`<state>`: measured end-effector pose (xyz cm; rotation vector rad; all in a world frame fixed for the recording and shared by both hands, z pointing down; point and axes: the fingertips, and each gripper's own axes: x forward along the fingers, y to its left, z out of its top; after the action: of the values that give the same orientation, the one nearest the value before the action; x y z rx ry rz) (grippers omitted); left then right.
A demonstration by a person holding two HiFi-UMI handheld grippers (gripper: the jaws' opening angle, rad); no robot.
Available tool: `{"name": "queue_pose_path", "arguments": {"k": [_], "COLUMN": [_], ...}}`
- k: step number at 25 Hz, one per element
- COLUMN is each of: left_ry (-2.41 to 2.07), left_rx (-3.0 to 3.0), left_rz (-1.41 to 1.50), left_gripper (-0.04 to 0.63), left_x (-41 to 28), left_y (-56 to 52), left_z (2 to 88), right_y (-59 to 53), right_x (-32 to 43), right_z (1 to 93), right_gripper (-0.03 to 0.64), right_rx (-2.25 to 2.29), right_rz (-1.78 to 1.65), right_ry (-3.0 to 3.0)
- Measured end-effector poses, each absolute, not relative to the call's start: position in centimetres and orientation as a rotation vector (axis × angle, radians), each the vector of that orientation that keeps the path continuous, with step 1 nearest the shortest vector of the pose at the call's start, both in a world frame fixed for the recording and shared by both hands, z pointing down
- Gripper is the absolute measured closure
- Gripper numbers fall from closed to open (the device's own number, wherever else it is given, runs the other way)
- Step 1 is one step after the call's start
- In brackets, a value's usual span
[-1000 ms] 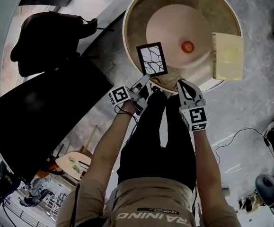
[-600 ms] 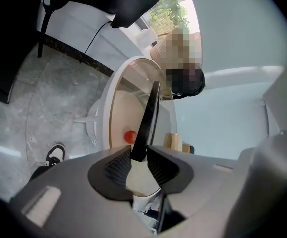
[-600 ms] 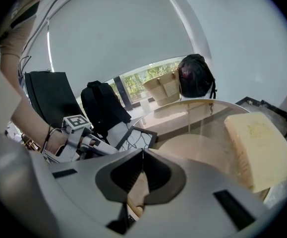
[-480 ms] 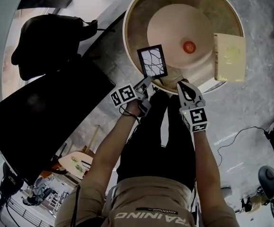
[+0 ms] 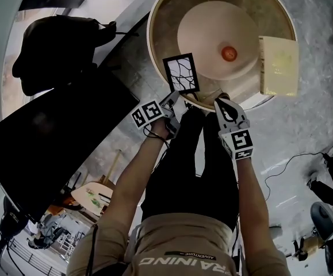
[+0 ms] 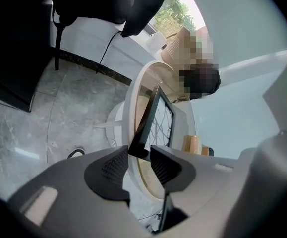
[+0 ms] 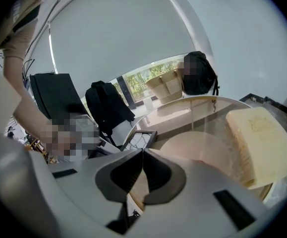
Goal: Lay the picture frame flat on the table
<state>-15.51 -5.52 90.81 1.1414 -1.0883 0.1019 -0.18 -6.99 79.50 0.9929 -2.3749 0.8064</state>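
The picture frame (image 5: pixel 182 73) sits at the near left edge of the round desk (image 5: pixel 154 45), face up. I cannot tell whether it lies fully flat. The left gripper (image 5: pixel 171 100) has the frame's near corner between its jaws, which are opening, the pads loosening off it. The right gripper (image 5: pixel 222 101) hovers at the desk's near edge, jaws closed together on nothing. A pale yellow block (image 5: pixel 278 65) rests at the right.

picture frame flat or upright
About flat: the picture frame shows face up at the table's near rim, a corner between the left gripper's opening jaws. Fully resting: cannot tell.
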Motion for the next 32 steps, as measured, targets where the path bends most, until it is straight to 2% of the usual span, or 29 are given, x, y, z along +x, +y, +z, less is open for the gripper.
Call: {"name": "queue_pose_path", "arguments": {"k": [9,15,20,24,28,32], "left_ry": [-1.049,-1.213,-1.248,-1.243,-1.147,-1.069], "left_rx": [1.217,1.196,1.243,1.334,1.469,1.672], "left_rz": [0.183,0.361,0.308,0.312,0.326,0.272], "left_gripper": [0.448,0.36,0.359,0.359,0.359,0.362], "left_x": [-15.4,-17.0,-17.2,-17.1,-15.2,-12.4], "left_y": [-4.6,-5.1,-5.5,-5.4,-3.5,-7.6], "left_z": [89.7,91.3,89.8,86.0,78.4,70.6], "right_y": [-6.6,-5.8,-4.3,-3.4,-2.7,-6.5], "right_x": [0.7,1.6,1.3,1.6,1.4,2.0], "right_z": [76.9,77.3,76.5,73.7,67.3,61.5], "right_gripper": [0.609,0.609,0.609,0.609,0.609,0.609], "right_rx": [0.959,0.96,0.94,0.916,0.933,0.974], "right_rz": [0.779,0.789,0.775,0.742,0.689,0.551], "right_ry": [-2.401,-2.391,-2.422,-2.432,-2.472,-2.501]}}
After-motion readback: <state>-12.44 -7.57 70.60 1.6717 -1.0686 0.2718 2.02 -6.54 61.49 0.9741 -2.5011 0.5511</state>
